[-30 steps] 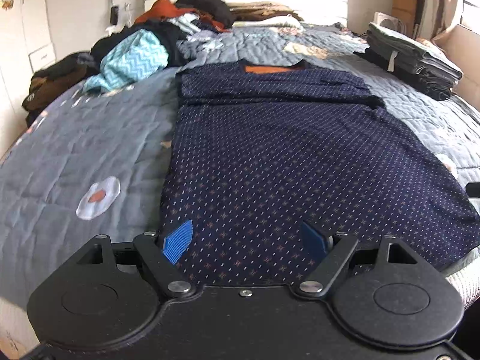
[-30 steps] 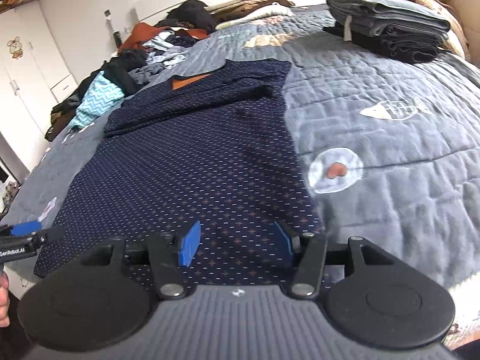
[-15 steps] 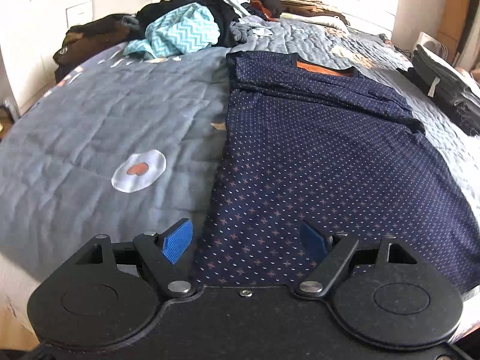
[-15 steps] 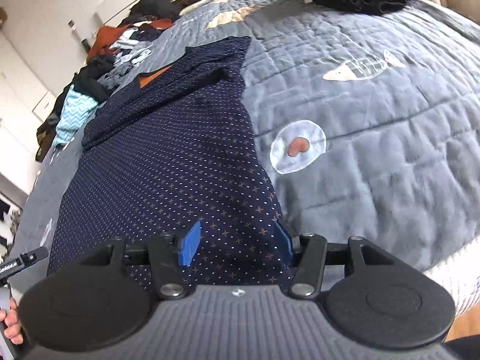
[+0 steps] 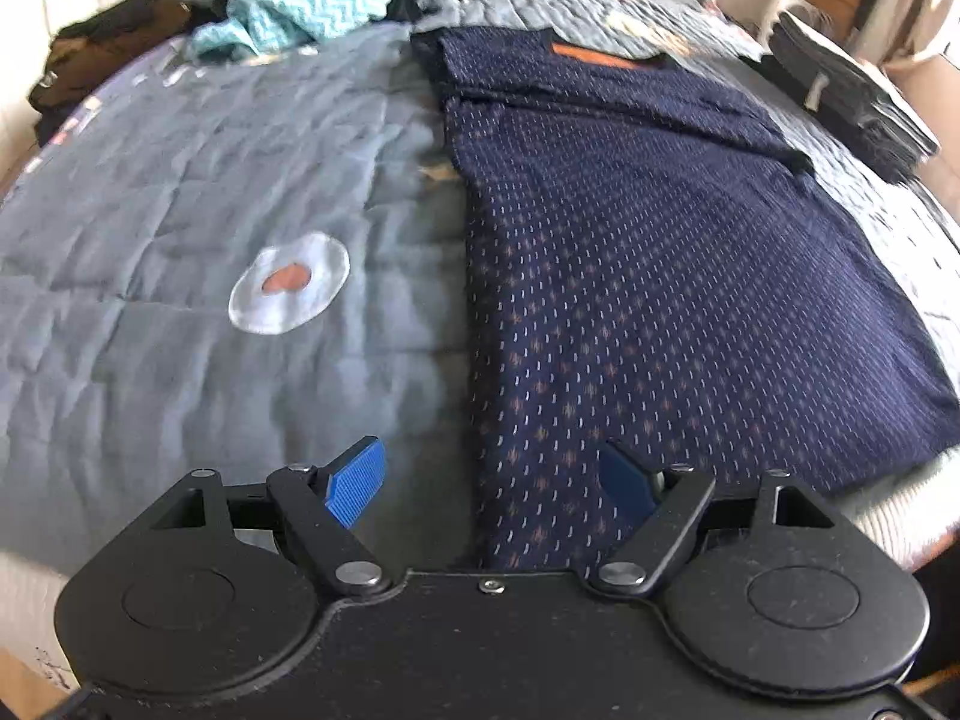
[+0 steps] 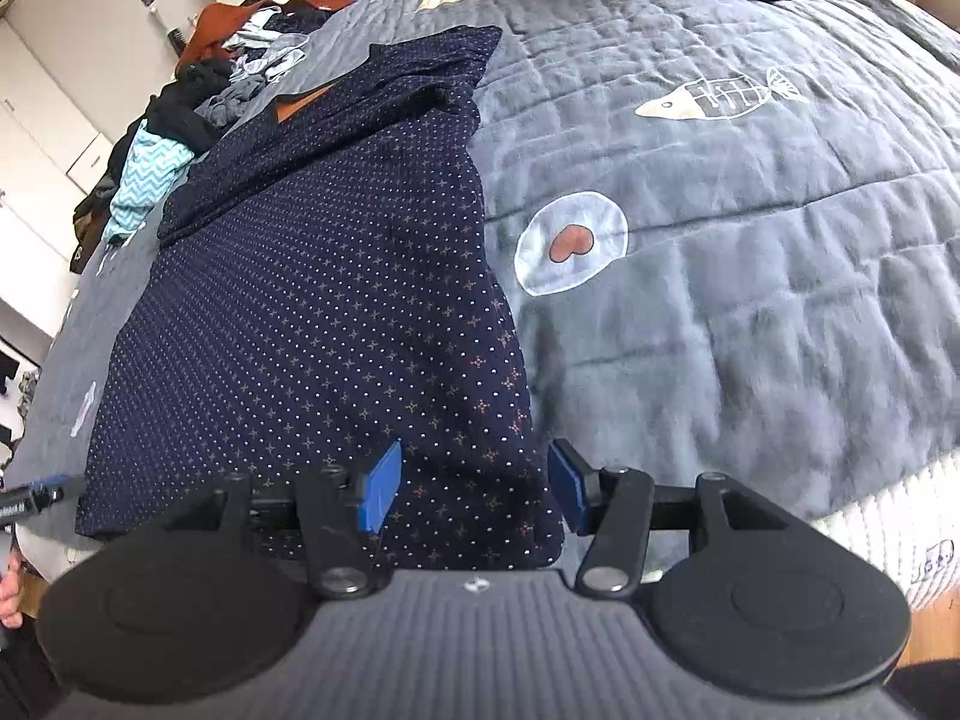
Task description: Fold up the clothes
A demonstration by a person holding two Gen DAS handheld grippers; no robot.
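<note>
A navy dotted garment [image 5: 660,276] with an orange collar lies flat on the grey quilt [image 5: 180,192], its sleeves folded across the top. My left gripper [image 5: 489,486] is open low over the near hem. The garment's left edge runs between its blue pads [image 5: 354,489], which do not press on the cloth. In the right wrist view the same garment [image 6: 336,276] fills the left half. My right gripper [image 6: 474,483] is open over the near right corner of the hem, with the cloth lying between its pads [image 6: 381,486], ungripped.
Unfolded clothes, including a teal zigzag piece [image 5: 300,6], are heaped at the far left. A folded dark stack [image 5: 852,102] sits at the far right. The quilt [image 6: 750,276] shows egg and fishbone patches. The bed's near edge is just below both grippers.
Both grippers tilted down and closed in on the near hem. The left one shifted left to the garment's left edge, the right one right to its right corner. The jaws stayed apart.
</note>
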